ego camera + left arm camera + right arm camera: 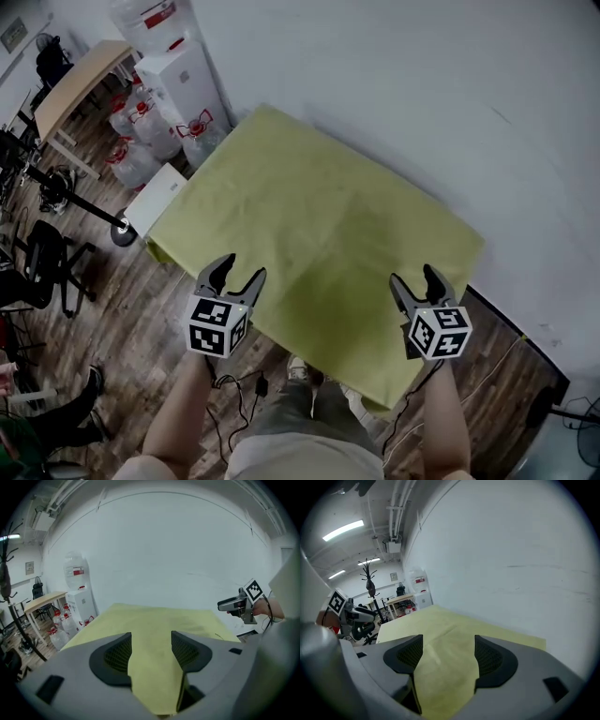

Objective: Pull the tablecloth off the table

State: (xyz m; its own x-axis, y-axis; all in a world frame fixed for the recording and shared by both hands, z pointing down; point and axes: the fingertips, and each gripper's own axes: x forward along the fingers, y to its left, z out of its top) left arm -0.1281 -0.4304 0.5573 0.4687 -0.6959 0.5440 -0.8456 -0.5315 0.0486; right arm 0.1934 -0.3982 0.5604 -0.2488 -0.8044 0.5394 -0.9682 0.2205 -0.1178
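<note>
While both grippers stand at its near long edge, the flat yellow-green fabric tablecloth [319, 216] lies ahead of and below their jaws. It covers the whole table, which is hidden beneath it and set against the plain white wall [422, 84]. The cloth's long axis runs along that wall, crosswise to the way both grippers point.

The left gripper [242, 269] sits at the near edge toward the left corner. The right gripper [413, 276] sits just inside the same edge toward the right end. They are well apart along the hem, and neither is clearly the nearer to it.

In the left gripper view the jaws stand apart and the cloth [154, 620] shows through the gap, unpressed by the pads. The right gripper view shows the same: jaws apart, nothing clamped, cloth [440, 625] beyond. Contact with the fabric cannot be confirmed.

The cloth's surface is smooth with faint fold creases, and the near hem overhangs the table edge.

Judgement: no grasp is made yet. Both hands need to reach the overhang before any pull toward the person.
</note>
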